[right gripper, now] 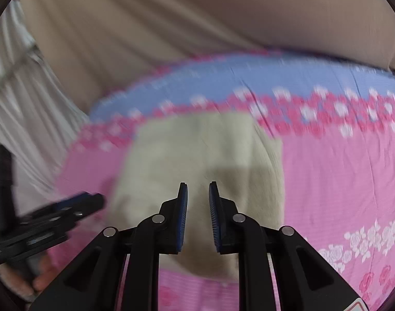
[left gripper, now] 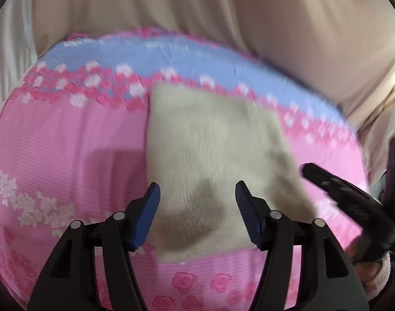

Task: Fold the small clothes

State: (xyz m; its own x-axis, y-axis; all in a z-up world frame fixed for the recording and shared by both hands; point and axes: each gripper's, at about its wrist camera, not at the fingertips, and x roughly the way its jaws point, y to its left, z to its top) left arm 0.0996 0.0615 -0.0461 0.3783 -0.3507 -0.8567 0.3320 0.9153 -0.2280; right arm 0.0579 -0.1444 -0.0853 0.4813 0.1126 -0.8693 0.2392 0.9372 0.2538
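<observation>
Both grippers hang over one cream cloth (left gripper: 210, 155) lying flat on the pink floral sheet (left gripper: 68, 134), its long axis running away from us. Our left gripper (left gripper: 197, 215) is spread wide and holds nothing, straddling the near edge. Our right gripper (right gripper: 198, 217) is part-open and empty, centred over the near half. We judge both equally near the near hem.

One cream cloth (left gripper: 213, 160) (apparently folded); one floral bedsheet (left gripper: 68, 140); two grippers.

A cream fuzzy garment (left gripper: 210, 160) lies folded flat, with a brownish patch.
</observation>
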